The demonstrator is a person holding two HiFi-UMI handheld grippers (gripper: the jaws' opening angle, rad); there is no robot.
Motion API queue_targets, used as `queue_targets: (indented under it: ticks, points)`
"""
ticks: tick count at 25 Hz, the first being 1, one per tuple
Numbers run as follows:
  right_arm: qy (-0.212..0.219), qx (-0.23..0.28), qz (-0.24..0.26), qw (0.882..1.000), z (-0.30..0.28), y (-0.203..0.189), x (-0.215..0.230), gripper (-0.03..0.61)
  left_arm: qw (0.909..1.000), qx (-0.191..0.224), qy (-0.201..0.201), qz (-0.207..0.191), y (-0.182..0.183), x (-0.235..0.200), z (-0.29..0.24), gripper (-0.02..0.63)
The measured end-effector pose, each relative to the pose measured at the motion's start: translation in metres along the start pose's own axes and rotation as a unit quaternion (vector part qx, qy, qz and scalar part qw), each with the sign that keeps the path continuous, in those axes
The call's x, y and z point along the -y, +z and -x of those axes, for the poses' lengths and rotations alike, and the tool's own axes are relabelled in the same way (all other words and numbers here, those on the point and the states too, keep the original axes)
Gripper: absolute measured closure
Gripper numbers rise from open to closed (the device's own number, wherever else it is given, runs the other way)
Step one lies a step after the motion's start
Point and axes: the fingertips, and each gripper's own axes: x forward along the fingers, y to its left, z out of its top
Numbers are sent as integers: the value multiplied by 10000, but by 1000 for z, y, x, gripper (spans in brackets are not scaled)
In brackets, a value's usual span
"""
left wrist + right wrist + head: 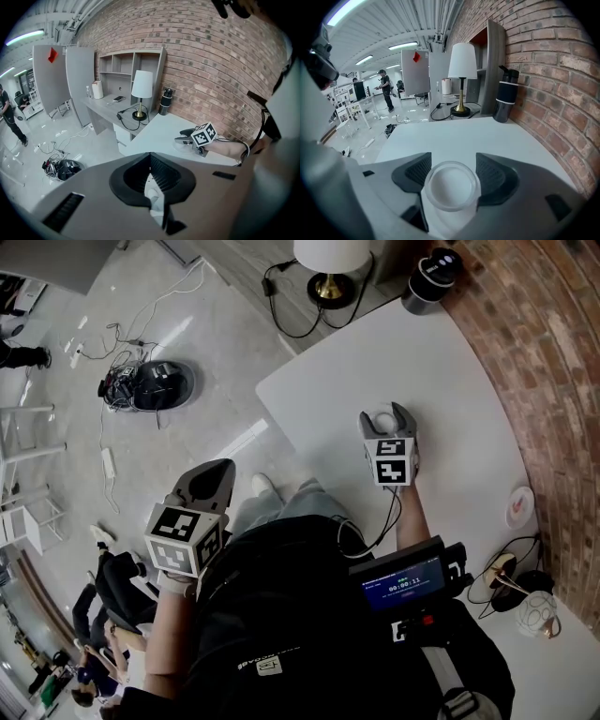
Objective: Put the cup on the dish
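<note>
White table (375, 352), right gripper (386, 415) clamped on cup (450, 185), left gripper (212, 479) closed, dish (519, 505) well apart, lamp (330, 254) beyond

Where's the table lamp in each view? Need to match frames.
Head view: lamp at the top edge, just right of centre, seen from above.
Left gripper view: lamp just left of centre, in front of the brick wall.
Right gripper view: lamp upper centre, beyond the white table.
Shared landmark: black flask, just right of the lamp in the left gripper view and the right gripper view too.
</note>
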Motion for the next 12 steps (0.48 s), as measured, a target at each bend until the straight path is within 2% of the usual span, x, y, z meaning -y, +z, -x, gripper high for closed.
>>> queue_targets:
  ticks: [12]
  points:
    - [-359, 197, -33, 9992, 28, 24, 0, 299, 9996, 208, -199, 2, 2, -11, 8, 607]
